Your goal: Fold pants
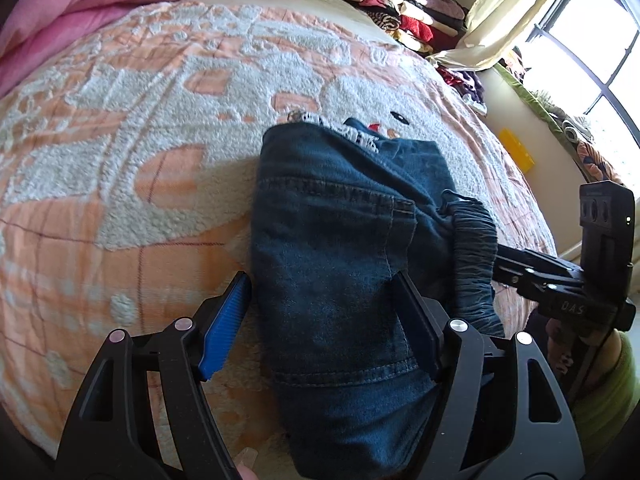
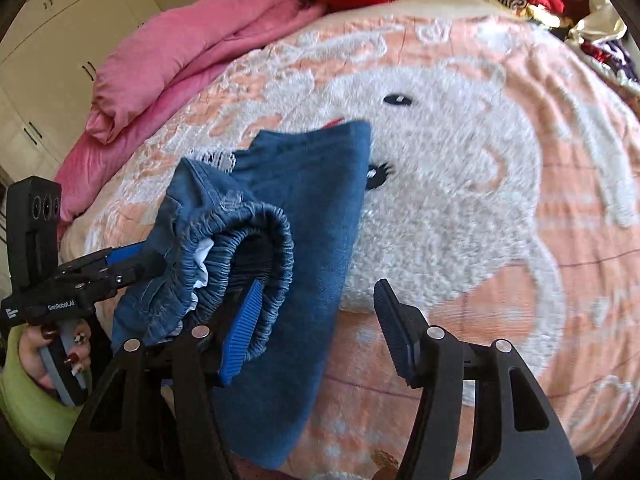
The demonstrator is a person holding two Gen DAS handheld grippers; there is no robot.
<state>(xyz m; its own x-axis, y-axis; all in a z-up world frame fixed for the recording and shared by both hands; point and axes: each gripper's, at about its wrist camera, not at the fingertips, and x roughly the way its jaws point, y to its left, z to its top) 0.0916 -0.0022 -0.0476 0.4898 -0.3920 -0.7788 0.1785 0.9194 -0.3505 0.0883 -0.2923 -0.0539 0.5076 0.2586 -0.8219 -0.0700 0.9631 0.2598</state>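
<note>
Folded blue denim pants lie mid-bed on peach-and-white fleece blanket; left gripper jaws released, straddling bundle to steady fold; right gripper jaws parted, empty, beside elastic waistband

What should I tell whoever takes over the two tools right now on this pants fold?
Left tool: open, fingers straddling the jeans, not clamped.
Right tool: open, nothing between the fingers; its blue pad sits by the waistband.
Jeans: folded into a thick bundle on the blanket, waistband bunched at the near end.
Done: the main folds look made.
Left: probably flatten the waistband, tidy the bundle, withdraw both tools.
</note>
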